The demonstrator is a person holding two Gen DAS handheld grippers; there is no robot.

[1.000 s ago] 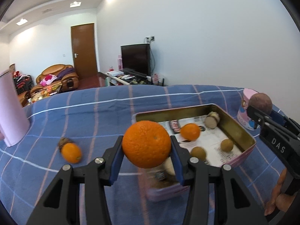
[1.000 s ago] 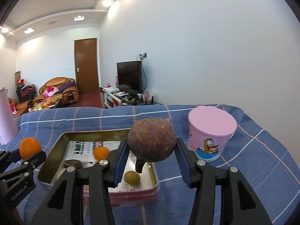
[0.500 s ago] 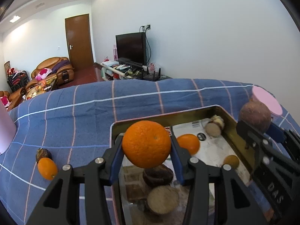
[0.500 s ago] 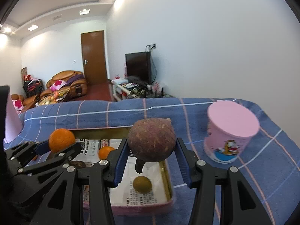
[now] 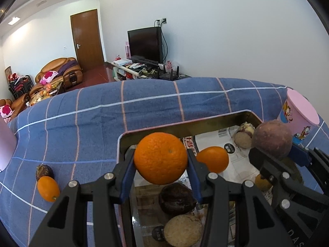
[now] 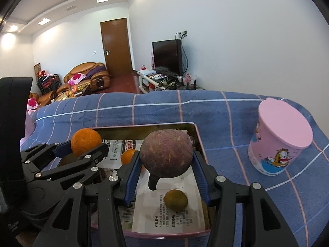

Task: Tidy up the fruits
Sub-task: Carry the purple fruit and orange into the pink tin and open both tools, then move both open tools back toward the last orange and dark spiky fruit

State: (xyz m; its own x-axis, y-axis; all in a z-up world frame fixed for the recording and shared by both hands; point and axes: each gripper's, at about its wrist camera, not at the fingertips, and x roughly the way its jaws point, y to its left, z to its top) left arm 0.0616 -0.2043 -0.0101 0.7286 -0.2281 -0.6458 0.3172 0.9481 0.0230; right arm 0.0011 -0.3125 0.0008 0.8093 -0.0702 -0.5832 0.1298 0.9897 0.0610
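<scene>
My left gripper (image 5: 161,165) is shut on a large orange (image 5: 161,158) and holds it above the left part of a pink-rimmed metal tin (image 5: 185,123) lined with printed paper. My right gripper (image 6: 166,165) is shut on a round purple-brown fruit (image 6: 167,153) and holds it above the tin's right part (image 6: 197,135). The tin holds a small orange (image 5: 213,159), a dark fruit (image 5: 176,198), a tan round fruit (image 5: 184,230) and a small green-brown fruit (image 6: 175,200). Each gripper shows in the other's view: the right one (image 5: 273,156), the left one (image 6: 86,144).
A small orange (image 5: 47,188) and a dark fruit (image 5: 44,170) lie on the blue checked cloth left of the tin. A pink lidded cup (image 6: 281,142) stands right of the tin. A pink object (image 5: 6,144) stands at the far left edge.
Both grippers have moved forward and lower over the tin with their fruit still held. The two grippers have come closer together.
</scene>
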